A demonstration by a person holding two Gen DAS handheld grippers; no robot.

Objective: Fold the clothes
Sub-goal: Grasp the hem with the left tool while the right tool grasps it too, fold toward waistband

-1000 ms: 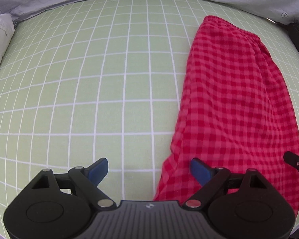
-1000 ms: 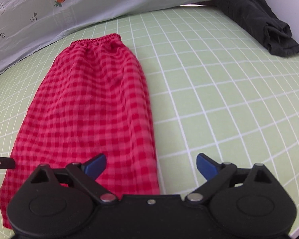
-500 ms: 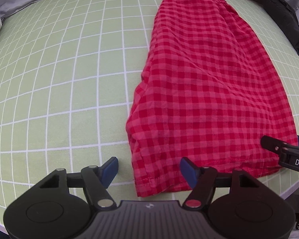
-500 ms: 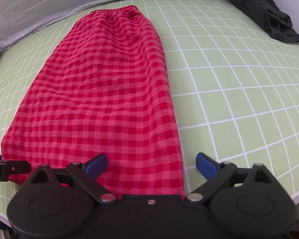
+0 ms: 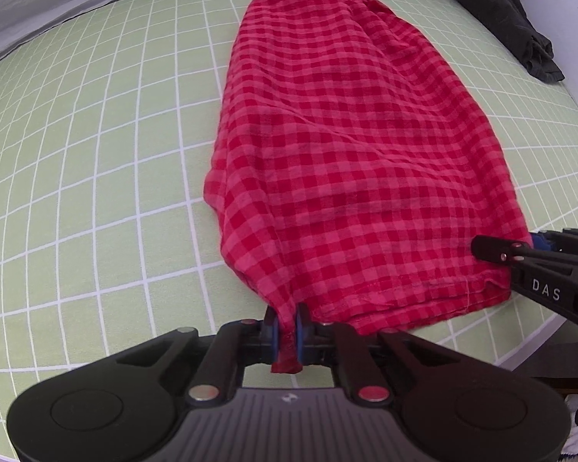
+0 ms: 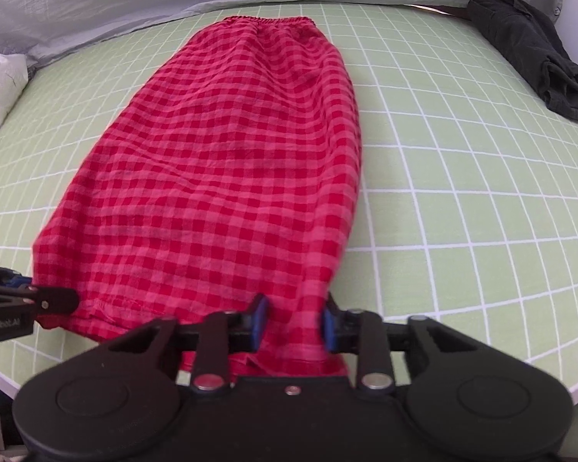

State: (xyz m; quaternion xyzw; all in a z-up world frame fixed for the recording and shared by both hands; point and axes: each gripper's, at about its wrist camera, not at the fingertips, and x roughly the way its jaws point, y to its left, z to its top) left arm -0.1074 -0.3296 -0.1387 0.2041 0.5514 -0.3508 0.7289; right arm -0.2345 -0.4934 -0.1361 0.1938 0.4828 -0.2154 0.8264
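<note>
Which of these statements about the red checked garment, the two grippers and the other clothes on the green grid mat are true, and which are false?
1. The left gripper is shut on a corner of the red checked garment. True.
2. The right gripper hangs far above the garment with nothing between its fingers. False: red fabric fills the gap between its blue pads, though the jaws are not fully closed.
3. A dark garment lies at the far right of the green grid mat. True.
4. The elastic waistband is the end nearest the grippers. False: the waistband lies at the far end; the grippers are at the hem.
5. White cloth lies at the mat's left edge. True.
</note>
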